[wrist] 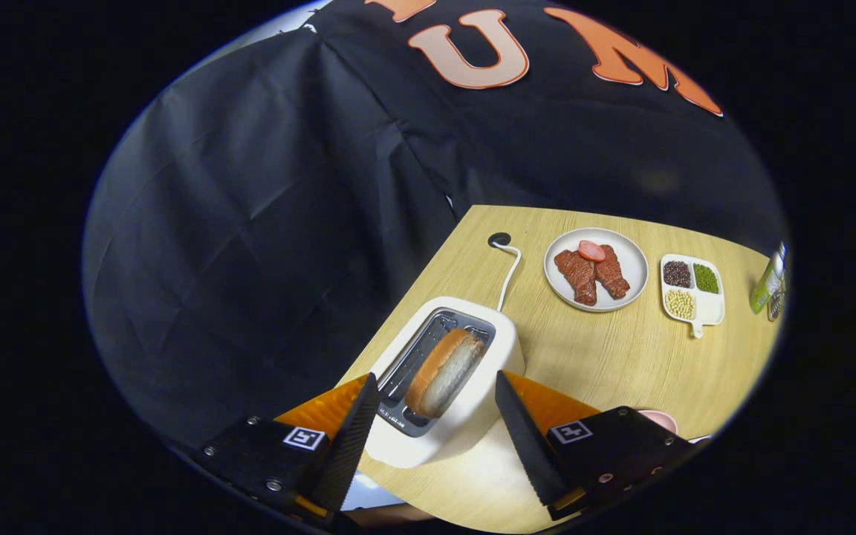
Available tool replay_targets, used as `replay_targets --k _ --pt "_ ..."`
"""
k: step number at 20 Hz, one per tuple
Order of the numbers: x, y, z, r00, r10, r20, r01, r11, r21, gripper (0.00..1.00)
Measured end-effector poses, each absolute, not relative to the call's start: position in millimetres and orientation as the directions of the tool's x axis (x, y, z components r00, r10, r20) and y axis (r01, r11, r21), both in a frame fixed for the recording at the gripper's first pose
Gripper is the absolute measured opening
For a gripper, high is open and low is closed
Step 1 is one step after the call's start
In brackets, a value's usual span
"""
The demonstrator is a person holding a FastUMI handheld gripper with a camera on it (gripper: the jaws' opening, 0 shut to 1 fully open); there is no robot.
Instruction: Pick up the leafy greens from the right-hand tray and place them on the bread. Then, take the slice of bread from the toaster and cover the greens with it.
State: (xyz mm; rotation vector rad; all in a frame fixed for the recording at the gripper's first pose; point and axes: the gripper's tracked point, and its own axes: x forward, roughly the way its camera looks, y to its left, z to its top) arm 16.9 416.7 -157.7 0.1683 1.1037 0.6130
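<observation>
Gripper [435, 401] spread, astride toaster [465, 416] | bread slice [444, 371] upright, lengthwise along slot

— What lay on the wooden table [606, 349] toward the back?

— A round white plate [596, 269] carried two reddish-brown meat strips [591, 275] side by side, with a pink round slice [591, 250] resting at their far ends.

— And beside it?

— Just to its right sat a small divided dish [692, 290] with dark beans [676, 273], green beans [706, 278] and pale yellow beans [680, 304], each in its own compartment. Farther right stood a green bottle [768, 281]. A white cord [508, 273] ran to a black grommet [498, 239] in the tabletop.
</observation>
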Motion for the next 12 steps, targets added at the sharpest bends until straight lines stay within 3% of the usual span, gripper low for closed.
replay_targets --k 6,12 --pt "23 433 -182 0.233 0.514 -0.826 -0.295 0.846 0.444 0.86" --pt "23 438 -206 0.173 0.467 -0.867 -0.290 0.865 0.408 0.60"
